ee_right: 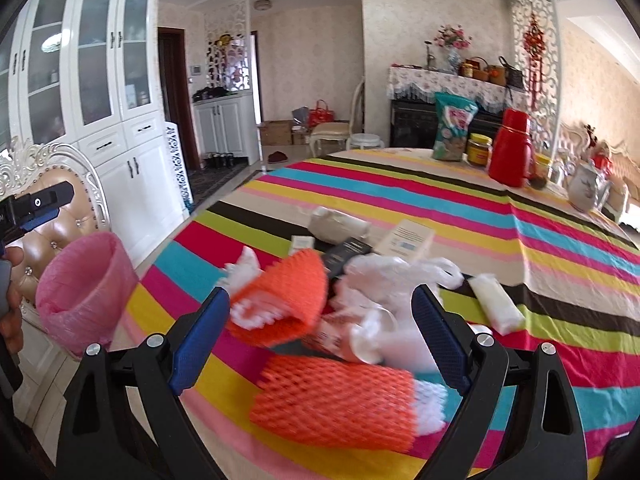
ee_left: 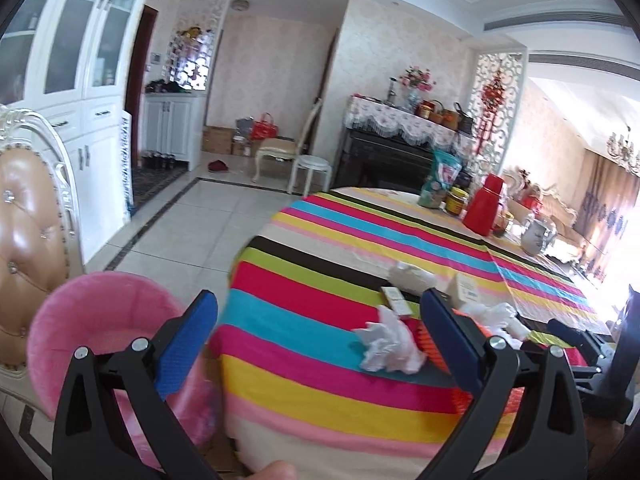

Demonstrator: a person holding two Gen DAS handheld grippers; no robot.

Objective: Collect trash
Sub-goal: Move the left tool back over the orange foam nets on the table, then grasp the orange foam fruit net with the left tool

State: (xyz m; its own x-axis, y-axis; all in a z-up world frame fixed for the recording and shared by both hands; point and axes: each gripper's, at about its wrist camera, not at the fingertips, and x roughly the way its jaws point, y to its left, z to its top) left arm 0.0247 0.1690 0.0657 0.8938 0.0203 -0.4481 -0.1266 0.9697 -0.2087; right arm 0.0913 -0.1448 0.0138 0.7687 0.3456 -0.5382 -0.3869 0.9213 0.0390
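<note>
Trash lies on the striped tablecloth (ee_right: 460, 208): two orange foam nets (ee_right: 296, 296) (ee_right: 336, 404), a crumpled white tissue (ee_left: 390, 342), white plastic wrap (ee_right: 396, 276), a white packet (ee_right: 496, 304) and small boxes (ee_right: 408, 238). A pink foam net cup (ee_left: 100, 320) stands at the table's left edge, also in the right wrist view (ee_right: 84, 288). My left gripper (ee_left: 320, 340) is open and empty, between the pink cup and the tissue. My right gripper (ee_right: 322, 336) is open around the orange nets and plastic, not touching them.
A padded chair (ee_left: 28, 216) stands left of the table. At the table's far side are a red thermos (ee_right: 514, 152), a jar (ee_right: 478, 150), a snack bag (ee_right: 452, 126) and a white teapot (ee_right: 586, 188). White cabinets (ee_right: 100, 80) line the left wall.
</note>
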